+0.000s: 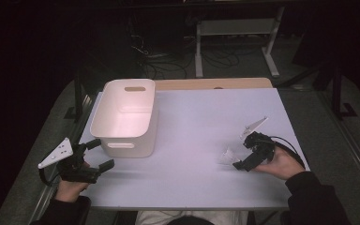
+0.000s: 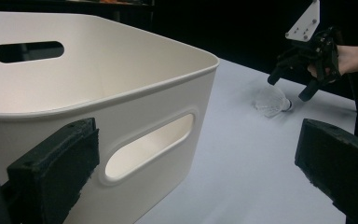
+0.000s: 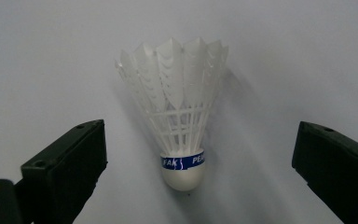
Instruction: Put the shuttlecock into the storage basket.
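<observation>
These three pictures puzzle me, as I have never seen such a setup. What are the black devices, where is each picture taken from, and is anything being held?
A person sits at a table holding a hand-operated tool in each hand. Each tool ends in two black jaws: call them tongs.

The high view looks down from above the person. The left tongs sit near a white plastic bin. The right tongs point at a white shuttlecock lying on the table.

The other two pictures come from small cameras riding on the tools. The left gripper view looks between its own jaws at the bin, with the shuttlecock and the other hand's tool farther off. The right gripper view looks down at the shuttlecock, which lies between the open jaws without touching them.

Nothing is held: both tongs are open.
</observation>
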The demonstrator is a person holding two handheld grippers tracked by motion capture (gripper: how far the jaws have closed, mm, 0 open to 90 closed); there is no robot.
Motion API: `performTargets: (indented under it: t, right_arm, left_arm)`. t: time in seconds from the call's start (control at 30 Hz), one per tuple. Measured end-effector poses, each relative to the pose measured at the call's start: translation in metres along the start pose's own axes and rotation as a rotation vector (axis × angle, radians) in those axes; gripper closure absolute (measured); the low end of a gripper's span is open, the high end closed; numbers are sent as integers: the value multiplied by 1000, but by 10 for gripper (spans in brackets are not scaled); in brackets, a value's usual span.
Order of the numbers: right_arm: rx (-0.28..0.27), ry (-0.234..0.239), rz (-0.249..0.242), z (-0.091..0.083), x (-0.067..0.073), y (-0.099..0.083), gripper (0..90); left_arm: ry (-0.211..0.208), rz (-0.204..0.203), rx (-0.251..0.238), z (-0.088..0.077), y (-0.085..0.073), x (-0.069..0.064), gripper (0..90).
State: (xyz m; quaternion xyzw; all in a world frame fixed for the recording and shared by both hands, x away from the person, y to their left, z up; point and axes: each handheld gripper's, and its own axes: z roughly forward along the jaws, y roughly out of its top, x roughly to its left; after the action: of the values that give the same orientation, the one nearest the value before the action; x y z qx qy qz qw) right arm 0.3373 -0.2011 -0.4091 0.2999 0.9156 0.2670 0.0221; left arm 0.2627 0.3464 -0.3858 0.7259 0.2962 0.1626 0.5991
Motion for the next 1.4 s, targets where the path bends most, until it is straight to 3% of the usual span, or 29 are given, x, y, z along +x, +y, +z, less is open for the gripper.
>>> performTargets:
  t: [0.33, 0.57, 1.4]
  right_arm:
    - [50, 27, -4, 6, -4, -1, 98]
    - [73, 35, -36, 6, -3, -2, 170]
    - [117, 81, -69, 11, -4, -4, 425]
  left_arm:
    - [-1, -1, 1, 0, 0, 0, 0]
    - [-1, -1, 1, 0, 0, 0, 0]
    - [-1, 1, 1, 0, 0, 0, 0]
